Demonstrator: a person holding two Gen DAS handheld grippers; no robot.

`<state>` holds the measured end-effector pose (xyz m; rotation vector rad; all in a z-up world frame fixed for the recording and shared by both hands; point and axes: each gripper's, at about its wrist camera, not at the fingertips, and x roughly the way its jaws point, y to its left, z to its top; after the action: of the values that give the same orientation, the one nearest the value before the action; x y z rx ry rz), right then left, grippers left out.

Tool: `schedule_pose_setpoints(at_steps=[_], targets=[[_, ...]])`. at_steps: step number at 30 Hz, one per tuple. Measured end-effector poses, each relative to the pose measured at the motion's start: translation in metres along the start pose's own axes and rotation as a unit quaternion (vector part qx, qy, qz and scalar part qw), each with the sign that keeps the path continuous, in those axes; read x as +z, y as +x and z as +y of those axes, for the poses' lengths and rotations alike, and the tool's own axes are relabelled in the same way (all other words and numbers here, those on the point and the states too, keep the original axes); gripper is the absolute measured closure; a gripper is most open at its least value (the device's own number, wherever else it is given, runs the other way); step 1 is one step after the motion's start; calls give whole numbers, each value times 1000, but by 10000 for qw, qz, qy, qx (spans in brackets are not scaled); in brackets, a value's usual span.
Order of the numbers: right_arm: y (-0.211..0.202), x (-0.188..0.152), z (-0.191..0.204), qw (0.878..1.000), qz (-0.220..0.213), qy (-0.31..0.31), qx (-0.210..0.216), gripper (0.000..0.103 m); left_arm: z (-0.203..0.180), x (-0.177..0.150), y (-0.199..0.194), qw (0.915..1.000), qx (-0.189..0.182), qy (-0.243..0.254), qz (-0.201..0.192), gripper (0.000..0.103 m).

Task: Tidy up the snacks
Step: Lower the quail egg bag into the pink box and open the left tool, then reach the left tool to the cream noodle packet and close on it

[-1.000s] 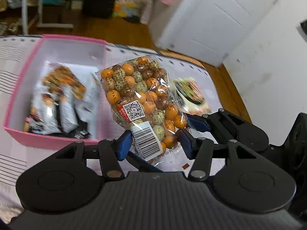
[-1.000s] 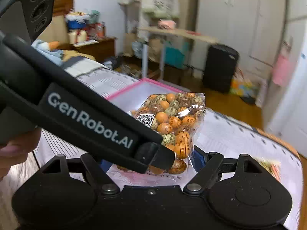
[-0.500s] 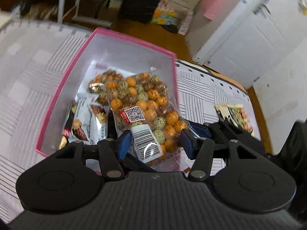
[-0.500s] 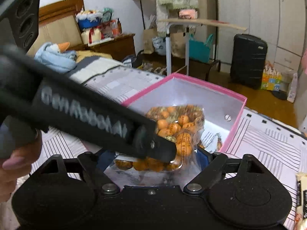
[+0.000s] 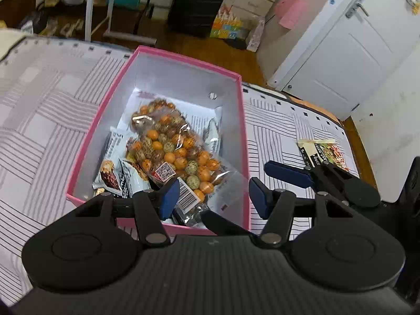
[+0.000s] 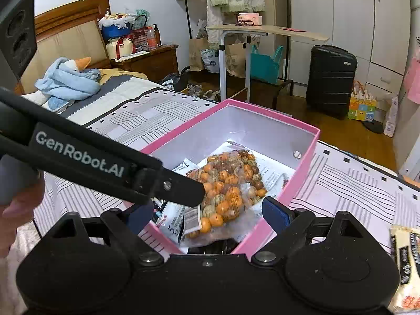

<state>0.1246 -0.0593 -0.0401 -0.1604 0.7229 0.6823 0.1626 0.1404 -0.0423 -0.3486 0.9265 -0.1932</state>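
A clear bag of orange and speckled snack balls (image 5: 170, 149) lies inside the pink box (image 5: 244, 136), on top of white snack packets (image 5: 115, 176). My left gripper (image 5: 214, 197) hangs over the box's near end; its jaws are opening, and the bag's barcode end lies between the blue pads without being pressed. My right gripper (image 6: 208, 215) is also opening, wide, with the same bag (image 6: 225, 191) lying ahead between its fingers, untouched. One left finger (image 6: 105, 162) crosses the right wrist view. One right finger (image 5: 288, 176) shows in the left wrist view.
The box sits on a striped bedspread (image 5: 44, 120). A flat snack packet (image 5: 325, 152) lies on the cover right of the box, also seen as a packet (image 6: 404, 262). Beyond the bed are a blue plush goose (image 6: 68, 78), a black suitcase (image 6: 330, 78), a desk and a white door (image 5: 346, 47).
Both grippers carried the bag leftward over the pink box and down. The bag now rests in the box and both sets of jaws stand wider.
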Motion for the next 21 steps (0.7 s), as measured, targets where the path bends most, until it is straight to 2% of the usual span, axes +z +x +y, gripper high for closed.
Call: schedule_pose_setpoints(at_steps=[4,9,12,17,21], targets=[[-26,-1,3,9998,-126,-109,-83,10,-17,-5,-20,9996,4,267,-93,46],[-56,-4,2,9993,-277,-184,-139,9,-39,-13,-40,9976,190,596,-301,44],[-70,-2,-1,9992,-231,-135,-284,9,-50,-17,-50,9962,216,764,-372,43],[-101,-5,-12,9988,-249,-87,-414,9,-68,-17,-58,9948,173,890,-454,39],[-124,-16,-32,9972,-265,-28,-696,9,-90,-16,-52,9933,175,1059,-431,36]])
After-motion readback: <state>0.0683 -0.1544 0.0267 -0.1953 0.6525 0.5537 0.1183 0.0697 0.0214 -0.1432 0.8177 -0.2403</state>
